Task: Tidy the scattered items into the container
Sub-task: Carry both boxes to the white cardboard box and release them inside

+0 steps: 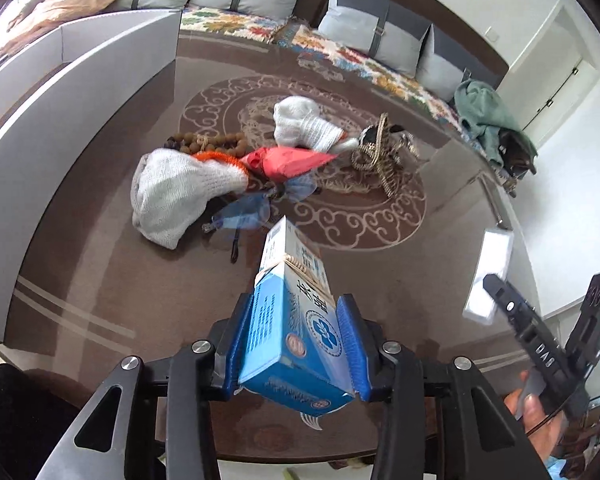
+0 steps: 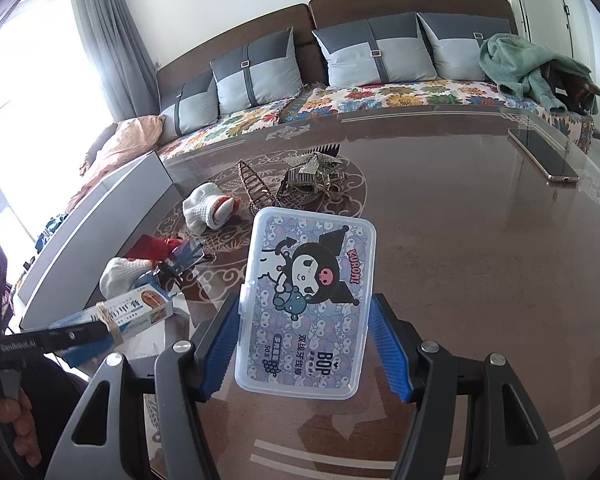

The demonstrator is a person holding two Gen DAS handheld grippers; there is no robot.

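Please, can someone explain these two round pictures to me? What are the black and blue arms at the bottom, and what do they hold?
There is no robot: a person holds a handheld gripper in each hand, with a wide-angle camera on each. The left camera shows the left gripper shut on a blue carton. The right camera shows the right gripper holding a plastic box. On the glass table lie white gloves, beads, a red cloth and a phone. The grey container stands at the left.
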